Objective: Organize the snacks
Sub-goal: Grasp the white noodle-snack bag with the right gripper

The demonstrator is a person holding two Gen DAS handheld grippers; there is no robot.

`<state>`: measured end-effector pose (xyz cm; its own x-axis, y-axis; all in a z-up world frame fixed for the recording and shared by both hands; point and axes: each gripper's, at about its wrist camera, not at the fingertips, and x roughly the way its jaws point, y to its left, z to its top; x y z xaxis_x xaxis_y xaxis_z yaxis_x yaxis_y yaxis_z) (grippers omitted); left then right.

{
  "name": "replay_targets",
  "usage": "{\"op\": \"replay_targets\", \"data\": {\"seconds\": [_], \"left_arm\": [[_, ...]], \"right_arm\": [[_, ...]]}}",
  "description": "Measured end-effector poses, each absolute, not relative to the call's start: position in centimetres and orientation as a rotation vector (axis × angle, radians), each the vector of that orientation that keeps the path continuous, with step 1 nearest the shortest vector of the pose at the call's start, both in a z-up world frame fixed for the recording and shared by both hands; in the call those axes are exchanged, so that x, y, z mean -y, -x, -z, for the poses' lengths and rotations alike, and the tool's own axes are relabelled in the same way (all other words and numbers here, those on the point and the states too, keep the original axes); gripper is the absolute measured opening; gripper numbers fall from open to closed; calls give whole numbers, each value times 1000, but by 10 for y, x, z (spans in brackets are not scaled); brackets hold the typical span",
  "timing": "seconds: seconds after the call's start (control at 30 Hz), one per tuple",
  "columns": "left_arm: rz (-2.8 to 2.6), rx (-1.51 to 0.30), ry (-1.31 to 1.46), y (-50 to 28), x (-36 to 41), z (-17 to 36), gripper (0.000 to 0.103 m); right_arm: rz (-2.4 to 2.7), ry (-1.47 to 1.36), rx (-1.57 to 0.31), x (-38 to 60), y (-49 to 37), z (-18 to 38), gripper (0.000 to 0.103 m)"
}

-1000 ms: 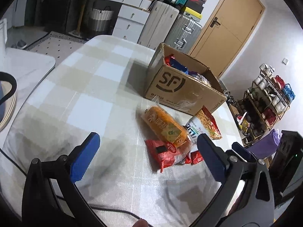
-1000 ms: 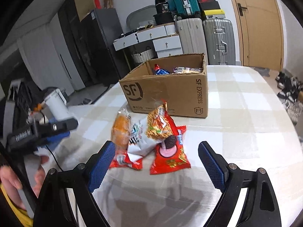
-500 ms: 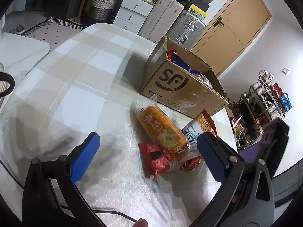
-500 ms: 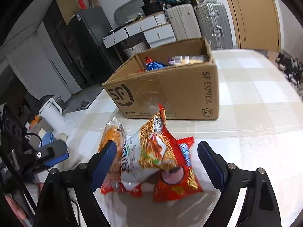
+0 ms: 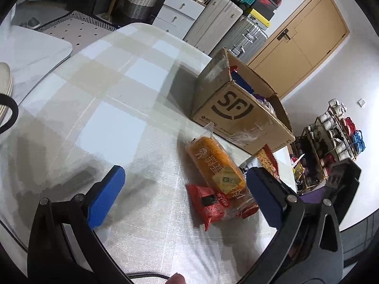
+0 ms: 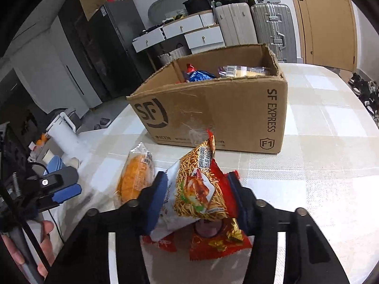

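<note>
An open SF cardboard box (image 6: 213, 108) (image 5: 236, 116) with several snacks inside stands on the checked table. In front of it lies a pile of snack packs. My right gripper (image 6: 196, 196) is shut on a red and white noodle-snack bag (image 6: 199, 189), which stands between the blue pads (image 6: 157, 194). An orange bread pack (image 6: 135, 177) (image 5: 215, 165) lies left of it, and red packs (image 6: 218, 241) (image 5: 206, 201) lie under. My left gripper (image 5: 187, 196) is open and empty, just above the table, with the pile near its right finger.
The table (image 5: 106, 108) stretches left of the box. Suitcases (image 6: 251, 23) and white drawers (image 6: 189, 33) stand behind. A shoe rack (image 5: 331, 139) stands past the table's right edge. A white bottle (image 6: 64, 135) and my left gripper (image 6: 54, 187) show at the left in the right wrist view.
My right gripper has moved forward onto the pile and closed on the noodle-snack bag. My left gripper has moved a little lower and closer to the pile, still open.
</note>
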<state>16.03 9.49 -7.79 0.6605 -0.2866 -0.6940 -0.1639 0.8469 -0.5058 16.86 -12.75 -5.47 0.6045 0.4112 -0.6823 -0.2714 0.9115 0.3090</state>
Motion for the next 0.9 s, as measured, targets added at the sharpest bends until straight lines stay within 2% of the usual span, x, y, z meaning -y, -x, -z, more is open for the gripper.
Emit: {"op": "replay_targets", "data": {"seconds": [0.07,0.5,0.63,0.9], "left_arm": [[71,-861,566,-160,-93,79,102],[48,-882,505,-166,-89,89,102],[52,-899,522,-167,-87,93,102],[57,-923,584,-184,-67,103,102]], "right_arm": [[-408,-173,-828,127,-165,52,40],[-443,-121,-773,130,-143,40,30],[-447,-136,-759,139,-137,34,24],[-480,-120,-760,144,-124,33,22]]}}
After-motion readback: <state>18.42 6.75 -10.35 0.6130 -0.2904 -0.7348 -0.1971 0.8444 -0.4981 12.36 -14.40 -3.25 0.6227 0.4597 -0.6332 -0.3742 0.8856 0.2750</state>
